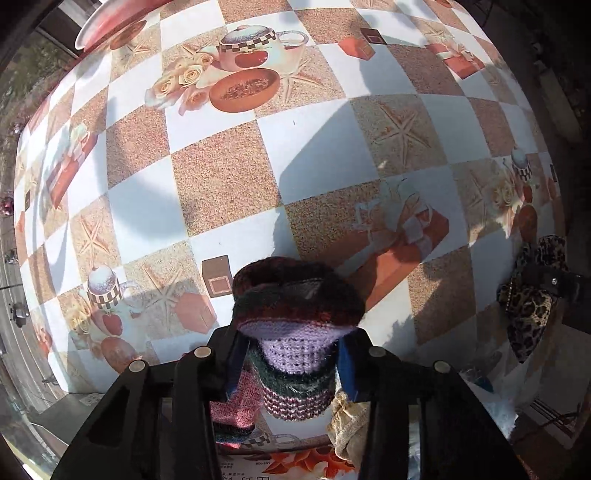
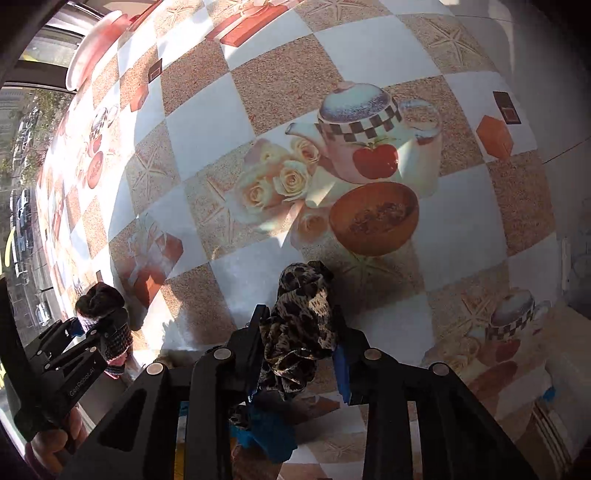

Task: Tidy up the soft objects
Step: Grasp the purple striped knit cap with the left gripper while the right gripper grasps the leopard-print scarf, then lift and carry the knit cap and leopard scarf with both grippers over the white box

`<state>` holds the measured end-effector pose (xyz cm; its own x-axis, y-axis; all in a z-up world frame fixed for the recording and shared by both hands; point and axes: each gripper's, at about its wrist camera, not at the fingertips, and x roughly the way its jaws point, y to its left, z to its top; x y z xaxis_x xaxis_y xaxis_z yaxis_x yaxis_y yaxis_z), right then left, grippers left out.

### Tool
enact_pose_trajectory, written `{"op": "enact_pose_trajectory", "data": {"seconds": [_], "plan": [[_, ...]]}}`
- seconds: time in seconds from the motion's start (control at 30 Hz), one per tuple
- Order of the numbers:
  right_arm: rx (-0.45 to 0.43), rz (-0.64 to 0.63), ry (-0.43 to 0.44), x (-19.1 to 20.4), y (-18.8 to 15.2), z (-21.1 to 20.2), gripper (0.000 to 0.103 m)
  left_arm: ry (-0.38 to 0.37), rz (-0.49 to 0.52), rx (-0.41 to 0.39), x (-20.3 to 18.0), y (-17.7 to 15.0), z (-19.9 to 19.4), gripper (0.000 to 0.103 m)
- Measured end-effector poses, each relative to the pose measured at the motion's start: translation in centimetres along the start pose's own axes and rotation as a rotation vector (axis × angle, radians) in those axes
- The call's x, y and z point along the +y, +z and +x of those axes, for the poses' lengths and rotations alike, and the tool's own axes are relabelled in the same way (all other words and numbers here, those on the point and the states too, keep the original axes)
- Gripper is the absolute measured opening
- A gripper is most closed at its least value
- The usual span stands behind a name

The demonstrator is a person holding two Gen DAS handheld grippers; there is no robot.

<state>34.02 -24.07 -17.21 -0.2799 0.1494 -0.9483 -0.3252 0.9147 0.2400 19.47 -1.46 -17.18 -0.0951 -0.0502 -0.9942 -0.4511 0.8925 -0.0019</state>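
My left gripper (image 1: 291, 363) is shut on a striped knitted piece (image 1: 295, 321) in purple, dark green and maroon, held above the table. It also shows at the left of the right wrist view (image 2: 101, 306). My right gripper (image 2: 301, 347) is shut on a leopard-print cloth (image 2: 299, 325), also lifted above the table. That cloth shows at the right edge of the left wrist view (image 1: 532, 302). More soft items hang or lie below: a pink knit (image 1: 232, 406), a beige fabric (image 1: 347, 417) and a blue cloth (image 2: 269, 428).
The table (image 1: 221, 184) carries a checkered oilcloth printed with teapots, roses and gift boxes. A pink-white plate (image 1: 107, 22) sits at the far left corner, also in the right wrist view (image 2: 92, 48). A window with a street lies to the left.
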Motion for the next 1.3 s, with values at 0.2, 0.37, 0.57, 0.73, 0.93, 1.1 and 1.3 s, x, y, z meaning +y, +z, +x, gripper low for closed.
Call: {"op": "enact_pose_trajectory", "data": {"seconds": [0.2,0.37,0.57,0.73,0.93,1.1,1.3], "plan": [[0.003,-0.021,-0.001,0.1,-0.3,0.8,0.069,0.012,0.016,0.008,-1.8,0.6,2.3,0.060],[-0.016,-0.112,-0.092,2.4,-1.1,1.9,0.069,0.023,0.028,-0.011,-2.7,1.6,2.3,0.057],[-0.014,-0.137,-0.063,3.6,-1.9,1.3,0.043,0.020,0.022,-0.072,-2.7,0.0,-0.2,0.036],[-0.080,-0.100,-0.003,2.2,-3.2,-1.8,0.043,0.034,0.009,-0.171,-2.0,-1.4,-4.2,0.036],[-0.144,-0.068,0.019,1.3,-5.6,-5.1,0.043,0.007,0.054,-0.252,-4.9,-3.1,-9.0,0.036],[-0.197,-0.037,0.017,0.1,-7.5,-7.6,0.043,-0.025,0.153,-0.324,-7.7,-3.6,-12.2,0.036],[-0.261,0.000,-0.009,-1.9,-10.2,-9.5,0.043,-0.059,0.301,-0.394,-12.9,-5.8,-14.9,0.036]]}}
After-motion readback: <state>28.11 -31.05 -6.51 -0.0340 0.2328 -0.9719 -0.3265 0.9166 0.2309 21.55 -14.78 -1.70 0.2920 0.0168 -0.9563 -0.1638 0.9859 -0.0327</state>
